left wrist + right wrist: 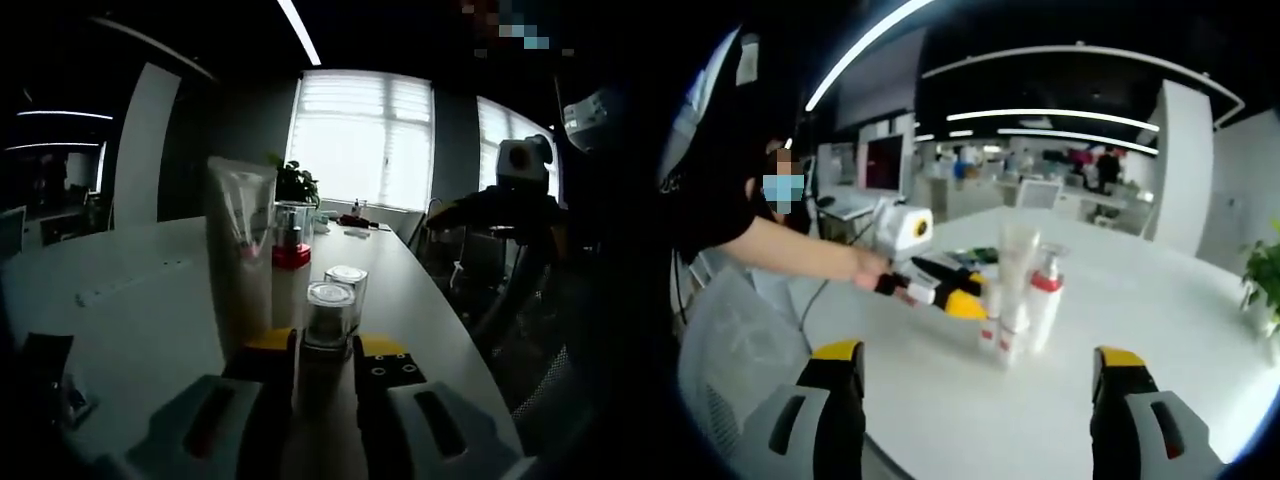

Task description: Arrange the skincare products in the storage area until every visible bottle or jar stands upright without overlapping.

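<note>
Left gripper view shows the left gripper (325, 365) at the bottom centre of the frame, its two yellow-topped jaws drawn close on either side of a clear jar (328, 325) with a silvery lid. The jar sits between the jaws, seemingly gripped, standing upright on the white table (130, 300). Just behind it, toward the centre, stands a second jar (347, 283). Left of centre a tall white tube (243, 250) stands upright, and a pump bottle (291, 275) with a red collar stands just beside it.

Right gripper view has the right gripper (980, 400) at the bottom of the frame, jaws spread wide with nothing between them. Beyond, at the centre, the same cluster of skincare products stands on the table: the tube, the red-collared bottle and small jars, close together. From the left of the frame a person's hand (872, 272) reaches in holding the left gripper against the cluster.
</note>
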Demonstrator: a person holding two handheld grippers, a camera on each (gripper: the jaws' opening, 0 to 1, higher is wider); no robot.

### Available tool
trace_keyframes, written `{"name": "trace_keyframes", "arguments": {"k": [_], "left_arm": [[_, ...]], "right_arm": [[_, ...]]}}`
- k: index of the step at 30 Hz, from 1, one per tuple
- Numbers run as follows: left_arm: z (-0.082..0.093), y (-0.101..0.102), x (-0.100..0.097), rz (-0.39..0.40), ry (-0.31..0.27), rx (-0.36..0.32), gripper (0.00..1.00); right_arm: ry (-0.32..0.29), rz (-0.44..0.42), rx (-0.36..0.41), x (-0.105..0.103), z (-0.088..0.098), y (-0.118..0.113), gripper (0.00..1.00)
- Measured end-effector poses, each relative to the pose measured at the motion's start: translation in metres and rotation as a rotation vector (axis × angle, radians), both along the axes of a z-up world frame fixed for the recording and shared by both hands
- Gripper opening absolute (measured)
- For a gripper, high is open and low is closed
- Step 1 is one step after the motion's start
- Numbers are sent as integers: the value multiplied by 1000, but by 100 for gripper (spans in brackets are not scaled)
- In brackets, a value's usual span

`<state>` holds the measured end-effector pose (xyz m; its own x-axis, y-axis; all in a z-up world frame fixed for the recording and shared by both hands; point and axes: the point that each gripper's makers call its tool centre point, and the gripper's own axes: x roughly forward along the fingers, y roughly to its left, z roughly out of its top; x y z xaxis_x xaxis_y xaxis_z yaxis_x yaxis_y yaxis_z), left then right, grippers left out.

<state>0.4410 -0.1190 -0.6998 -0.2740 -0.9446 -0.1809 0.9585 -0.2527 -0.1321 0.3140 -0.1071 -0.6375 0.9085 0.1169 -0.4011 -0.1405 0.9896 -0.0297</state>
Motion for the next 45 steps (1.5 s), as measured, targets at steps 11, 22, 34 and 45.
{"name": "trace_keyframes", "arguments": {"k": [11, 22, 34, 45], "left_arm": [[-2, 15, 5, 45, 16, 58, 27], [21, 51, 8, 114, 30, 103, 39], [76, 95, 9, 230, 34, 107, 59], [95, 133, -6, 339, 52, 147, 67]], "right_arm": [[52, -5, 19, 0, -12, -2, 98], [101, -5, 57, 0, -21, 1, 98], [154, 5, 114, -4, -30, 6, 98], [192, 35, 156, -7, -37, 14, 97]]}}
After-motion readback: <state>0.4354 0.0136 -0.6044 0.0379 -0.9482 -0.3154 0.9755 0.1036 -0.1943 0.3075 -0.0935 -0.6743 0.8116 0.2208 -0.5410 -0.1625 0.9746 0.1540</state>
